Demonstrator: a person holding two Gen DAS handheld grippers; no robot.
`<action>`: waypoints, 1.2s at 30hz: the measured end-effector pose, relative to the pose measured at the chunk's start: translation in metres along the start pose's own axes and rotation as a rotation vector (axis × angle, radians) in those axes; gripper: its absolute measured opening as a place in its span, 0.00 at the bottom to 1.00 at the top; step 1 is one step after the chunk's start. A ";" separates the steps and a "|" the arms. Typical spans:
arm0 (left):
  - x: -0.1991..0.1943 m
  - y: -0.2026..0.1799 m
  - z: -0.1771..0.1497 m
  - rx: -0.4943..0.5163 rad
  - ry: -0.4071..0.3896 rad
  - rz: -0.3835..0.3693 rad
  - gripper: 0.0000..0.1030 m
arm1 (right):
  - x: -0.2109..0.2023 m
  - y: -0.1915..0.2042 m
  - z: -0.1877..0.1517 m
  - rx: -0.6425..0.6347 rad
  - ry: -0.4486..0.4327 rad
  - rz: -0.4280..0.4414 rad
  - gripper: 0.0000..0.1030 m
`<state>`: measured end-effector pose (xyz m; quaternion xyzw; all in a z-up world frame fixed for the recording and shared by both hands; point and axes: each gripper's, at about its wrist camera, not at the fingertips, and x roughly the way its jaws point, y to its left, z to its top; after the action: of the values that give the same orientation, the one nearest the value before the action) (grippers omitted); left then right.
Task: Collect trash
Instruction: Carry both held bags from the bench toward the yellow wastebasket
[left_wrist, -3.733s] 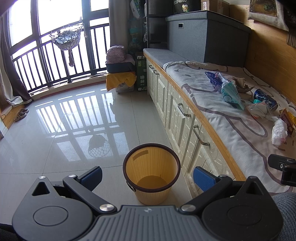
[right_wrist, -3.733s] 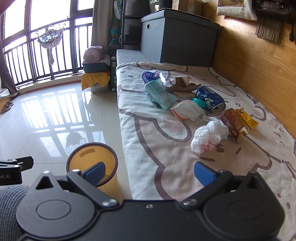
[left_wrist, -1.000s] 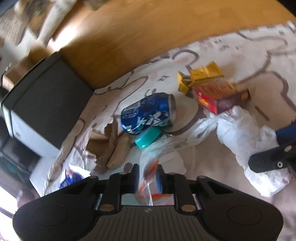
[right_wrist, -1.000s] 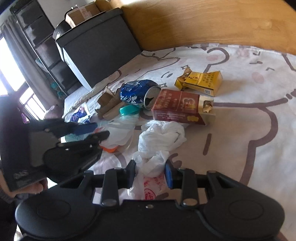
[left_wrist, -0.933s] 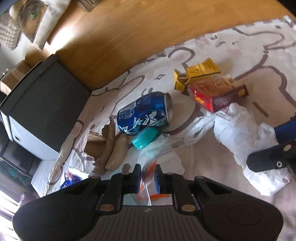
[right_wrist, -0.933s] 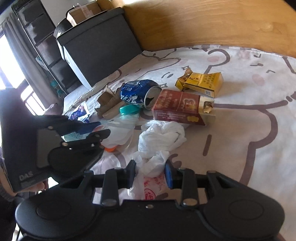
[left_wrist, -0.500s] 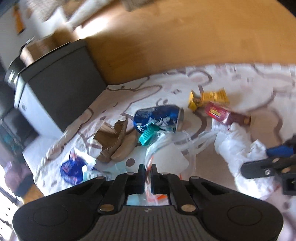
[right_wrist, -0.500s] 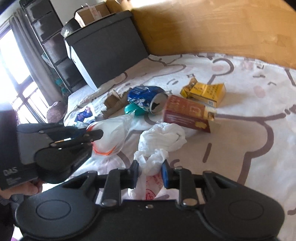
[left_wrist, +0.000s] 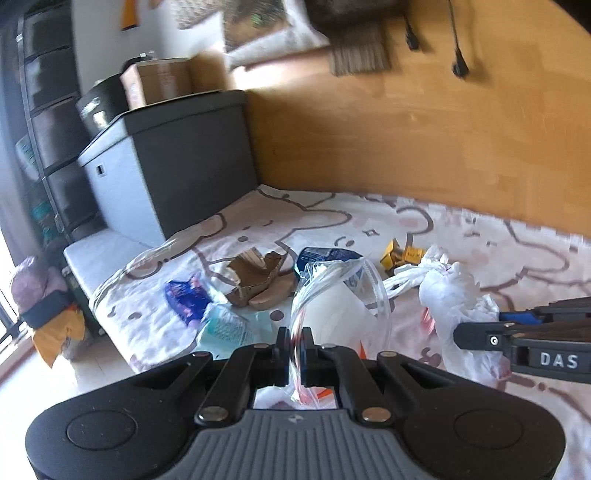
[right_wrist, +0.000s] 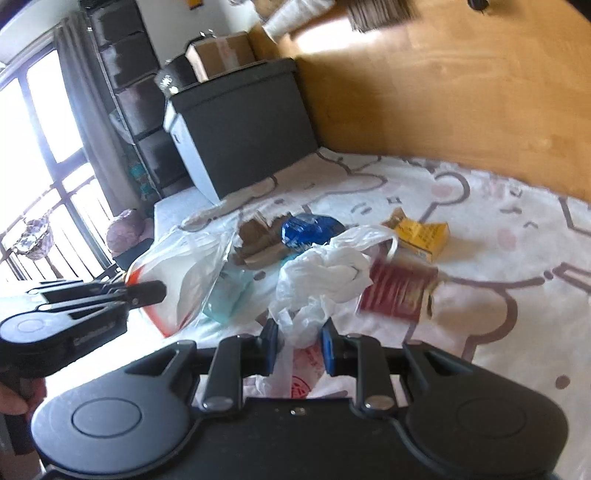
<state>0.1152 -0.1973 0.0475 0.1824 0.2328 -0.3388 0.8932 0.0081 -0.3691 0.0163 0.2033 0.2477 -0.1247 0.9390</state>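
My left gripper (left_wrist: 294, 341) is shut on a clear plastic bag with an orange edge (left_wrist: 341, 302) and holds it lifted off the sheet; it also shows in the right wrist view (right_wrist: 181, 273). My right gripper (right_wrist: 300, 345) is shut on a crumpled white plastic bag (right_wrist: 325, 277), also lifted; in the left wrist view the bag (left_wrist: 454, 295) hangs at the right. On the patterned sheet (right_wrist: 498, 266) lie a blue can (right_wrist: 308, 229), torn cardboard (right_wrist: 255, 240), a yellow pack (right_wrist: 424, 234), a red pack (right_wrist: 397, 291) and a teal wipes pack (left_wrist: 225, 325).
A dark grey storage box (left_wrist: 166, 155) stands at the far end of the bench. A wooden wall (left_wrist: 424, 129) runs along the back. A blue wrapper (left_wrist: 183, 299) lies near the wipes. Drawers and a window are at the left.
Both grippers have risen and pulled back from the sheet, each lifting its bag. The views now look more level across the bench.
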 end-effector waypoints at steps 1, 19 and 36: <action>-0.007 0.002 -0.002 -0.019 -0.004 0.002 0.05 | -0.003 0.002 0.001 -0.017 -0.006 -0.003 0.24; -0.080 0.072 -0.036 -0.259 -0.030 0.134 0.05 | -0.023 0.066 0.011 -0.205 -0.022 0.000 0.24; -0.080 0.185 -0.093 -0.434 0.067 0.299 0.05 | 0.056 0.187 -0.009 -0.394 0.100 0.186 0.24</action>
<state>0.1621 0.0196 0.0448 0.0302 0.3001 -0.1390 0.9432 0.1147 -0.2067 0.0403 0.0439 0.2936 0.0234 0.9546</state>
